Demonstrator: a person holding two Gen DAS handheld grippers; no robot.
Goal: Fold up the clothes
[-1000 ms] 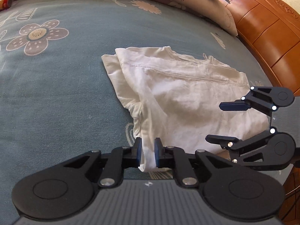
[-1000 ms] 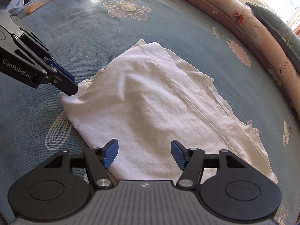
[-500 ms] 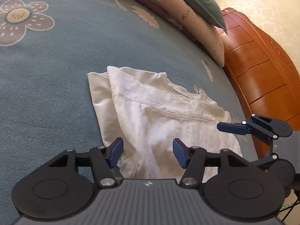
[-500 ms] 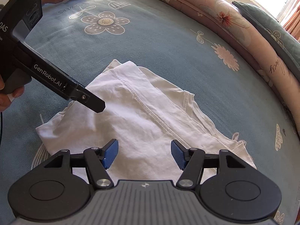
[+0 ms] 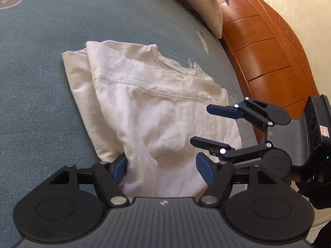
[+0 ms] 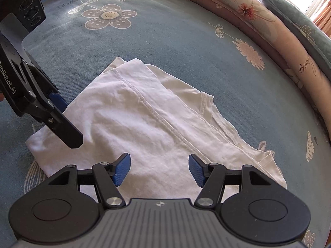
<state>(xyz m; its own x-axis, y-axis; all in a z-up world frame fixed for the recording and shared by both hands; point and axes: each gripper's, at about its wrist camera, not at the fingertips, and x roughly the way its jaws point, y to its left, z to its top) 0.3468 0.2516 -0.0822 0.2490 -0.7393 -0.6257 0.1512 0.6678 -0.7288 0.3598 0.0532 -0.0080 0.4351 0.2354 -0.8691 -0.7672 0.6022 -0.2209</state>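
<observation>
A white garment [image 6: 149, 124], already folded over on itself into a rough rectangle with a stitched seam running across its top layer, lies flat on a blue-grey bedspread [image 6: 175, 37] printed with pale flowers. In the left wrist view, the left gripper [image 5: 162, 168] sits low over the near edge of the cloth with its two blue-padded fingers spread wide apart; the fabric lies between and beneath them, and nothing is pinched. One blue pad [image 5: 120, 168] rests right at the near left corner of the folded cloth. In the same view the right gripper [image 5: 215, 127] reaches in from the right side, its fingers also parted, poised above the right-hand edge of the garment. In the right wrist view, the right gripper [image 6: 159, 168] hangs over the near edge of the cloth with its ribbed blue pads well separated and holding nothing, while the left gripper [image 6: 62, 119] comes in from the left, its dark fingers angled down towards the cloth's left edge; whether they touch the fabric cannot be told. Along the far side of the bed runs a pink floral bolster [image 6: 238, 6] with a grey-green pillow [image 6: 293, 18] beside it. A glossy wooden bed frame [image 5: 264, 57] curves around the bed's right edge.
</observation>
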